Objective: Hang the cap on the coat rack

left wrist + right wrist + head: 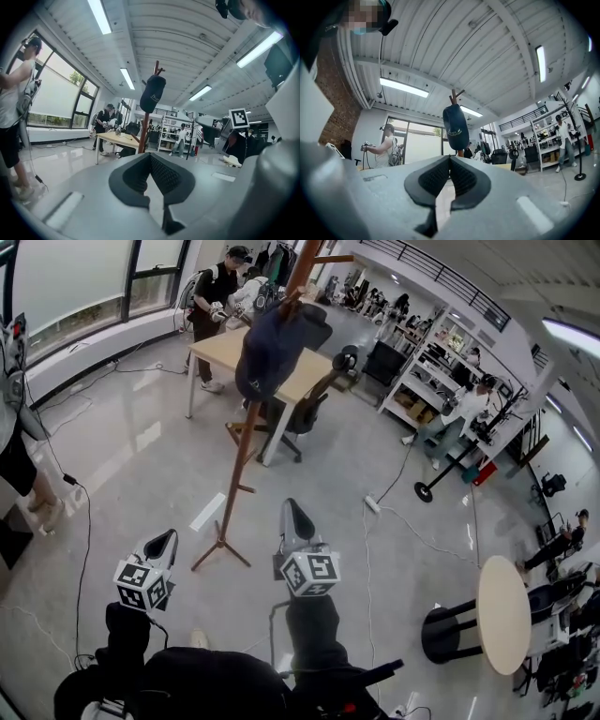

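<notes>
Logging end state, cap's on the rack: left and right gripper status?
Left gripper: jaws closed, holding nothing.
Right gripper: jaws closed, holding nothing.

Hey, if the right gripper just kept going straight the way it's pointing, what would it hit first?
Probably the coat rack, at its pole just under the hanging cap, which sits right beyond the shut, empty right gripper. Nothing shows in between, though depth is hard to judge.
</notes>
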Available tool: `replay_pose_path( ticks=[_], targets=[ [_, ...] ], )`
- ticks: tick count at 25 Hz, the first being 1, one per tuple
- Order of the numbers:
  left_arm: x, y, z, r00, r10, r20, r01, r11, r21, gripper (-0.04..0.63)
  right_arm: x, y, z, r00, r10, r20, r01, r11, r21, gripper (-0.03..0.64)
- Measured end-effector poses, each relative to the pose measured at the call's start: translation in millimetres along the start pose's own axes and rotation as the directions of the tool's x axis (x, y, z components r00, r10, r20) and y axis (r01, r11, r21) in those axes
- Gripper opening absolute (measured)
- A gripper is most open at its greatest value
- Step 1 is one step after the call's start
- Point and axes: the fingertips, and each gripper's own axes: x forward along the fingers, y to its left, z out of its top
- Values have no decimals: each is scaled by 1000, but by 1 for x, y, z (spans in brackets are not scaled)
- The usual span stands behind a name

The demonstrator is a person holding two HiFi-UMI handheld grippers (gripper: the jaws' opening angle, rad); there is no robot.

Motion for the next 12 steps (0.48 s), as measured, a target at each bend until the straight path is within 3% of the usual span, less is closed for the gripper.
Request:
replay_pose_path(
  ticks=[12],
  targets=[
    [-28,-42,-5,999,26,18,-27,999,22,0,-57,0,-12,999,40,-20,-39,998,49,3]
  ],
)
